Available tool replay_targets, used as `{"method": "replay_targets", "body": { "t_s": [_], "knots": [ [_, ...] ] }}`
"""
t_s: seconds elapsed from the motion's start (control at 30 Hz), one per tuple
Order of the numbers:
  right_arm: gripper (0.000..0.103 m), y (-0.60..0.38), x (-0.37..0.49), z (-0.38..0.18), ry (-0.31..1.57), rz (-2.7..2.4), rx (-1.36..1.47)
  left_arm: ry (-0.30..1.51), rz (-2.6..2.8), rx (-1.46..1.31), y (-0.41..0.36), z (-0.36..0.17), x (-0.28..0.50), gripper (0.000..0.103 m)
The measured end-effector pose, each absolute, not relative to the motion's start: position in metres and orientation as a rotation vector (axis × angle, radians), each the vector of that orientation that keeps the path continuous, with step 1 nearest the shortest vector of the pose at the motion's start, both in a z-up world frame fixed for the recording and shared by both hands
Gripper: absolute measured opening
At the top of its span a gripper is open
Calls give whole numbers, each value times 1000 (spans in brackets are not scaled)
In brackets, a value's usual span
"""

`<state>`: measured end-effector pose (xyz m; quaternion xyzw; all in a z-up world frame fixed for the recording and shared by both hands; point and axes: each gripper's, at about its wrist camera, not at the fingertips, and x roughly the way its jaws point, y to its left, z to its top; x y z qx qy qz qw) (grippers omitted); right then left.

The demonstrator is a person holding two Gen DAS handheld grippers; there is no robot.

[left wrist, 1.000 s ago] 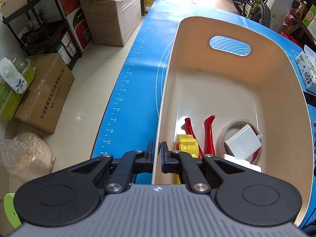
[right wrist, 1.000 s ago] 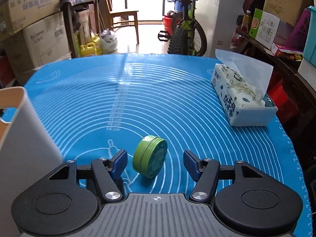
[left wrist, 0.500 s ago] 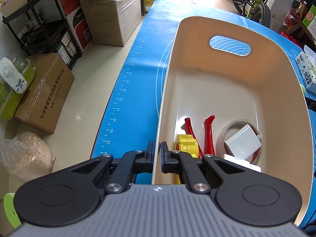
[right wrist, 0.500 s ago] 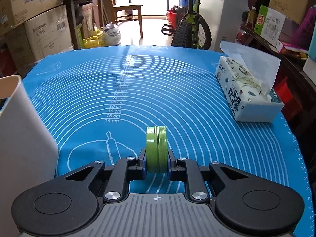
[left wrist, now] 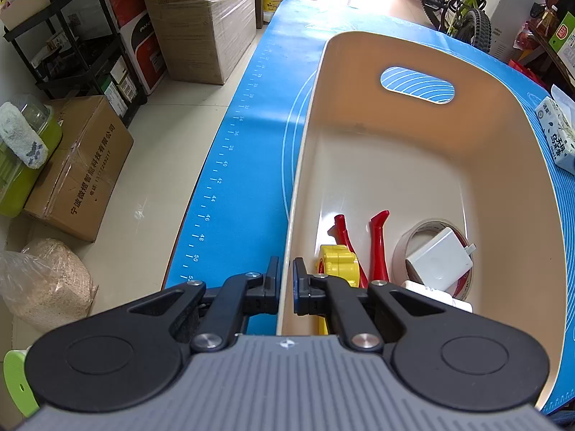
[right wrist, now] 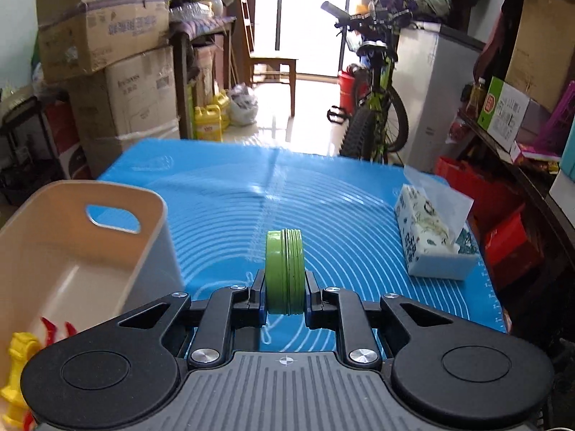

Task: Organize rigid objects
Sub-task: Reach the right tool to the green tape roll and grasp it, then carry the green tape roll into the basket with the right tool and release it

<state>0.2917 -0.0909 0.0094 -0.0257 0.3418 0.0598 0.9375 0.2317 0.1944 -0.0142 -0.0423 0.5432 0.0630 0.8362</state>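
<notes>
A round green tin [right wrist: 284,269] stands on edge between the pads of my right gripper [right wrist: 285,294], which is shut on it and holds it above the blue mat [right wrist: 323,208]. The beige bin [right wrist: 72,251] lies to the left of that gripper. In the left wrist view my left gripper [left wrist: 286,283] is shut on the near wall of the beige bin [left wrist: 413,136]. Inside lie a yellow toy [left wrist: 339,262], a red-handled tool [left wrist: 377,244], a roll of tape [left wrist: 406,248] and a white charger [left wrist: 438,258].
A tissue pack [right wrist: 431,233] lies on the mat's right side. Beyond the table's far edge stand a bicycle [right wrist: 373,107], cardboard boxes [right wrist: 118,100] and yellow jugs [right wrist: 208,122]. Left of the table, the floor holds a box [left wrist: 79,168] and a sack [left wrist: 46,283].
My right gripper closed on the green tin and then lifted it off the mat, swinging towards the bin, which now shows at its left. The left gripper kept still on the bin wall.
</notes>
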Motion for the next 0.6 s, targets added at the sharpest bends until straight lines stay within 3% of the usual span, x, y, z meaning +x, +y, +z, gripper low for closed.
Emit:
{"method": "replay_targets", "body": {
  "t_s": [0.2,0.6],
  "knots": [
    [29,-82,260,35,599,146,65,1150,135,-87,194,-15,232,8],
    [29,-28,244,36,616,300,41,1150,142,-76,192,-14,232,8]
  ]
}}
